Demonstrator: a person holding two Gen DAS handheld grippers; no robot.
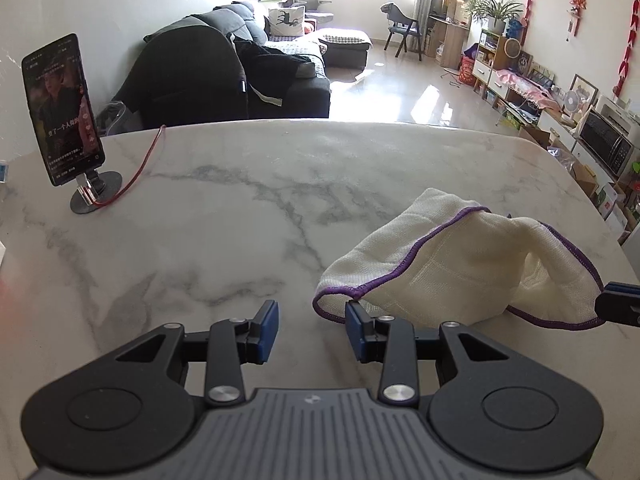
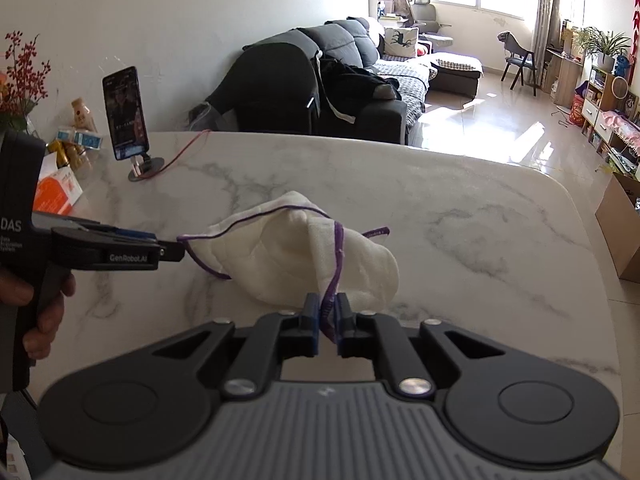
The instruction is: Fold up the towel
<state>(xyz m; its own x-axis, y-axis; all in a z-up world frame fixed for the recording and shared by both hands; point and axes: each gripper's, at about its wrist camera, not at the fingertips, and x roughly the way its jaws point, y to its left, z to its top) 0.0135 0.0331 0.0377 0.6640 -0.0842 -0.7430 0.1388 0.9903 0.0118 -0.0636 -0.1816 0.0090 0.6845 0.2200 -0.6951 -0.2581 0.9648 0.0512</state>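
A cream towel (image 1: 472,264) with a purple hem lies crumpled on the white marble table (image 1: 240,208). My left gripper (image 1: 312,330) is open, low over the table, with its right finger touching the towel's near left corner. My right gripper (image 2: 329,320) is shut on the towel's purple hem and lifts that edge off the table. In the right wrist view the towel (image 2: 304,256) bunches between both grippers, and the left gripper (image 2: 176,246) comes in from the left at the towel's left corner. In the left wrist view the right gripper's tip (image 1: 618,304) shows at the towel's right corner.
A phone on a stand (image 1: 64,120) with a red cable stands at the table's far left. Boxes, bottles and a flower vase (image 2: 60,148) crowd the left end by the wall. The table's far edge (image 1: 320,122) faces a living room with a dark sofa.
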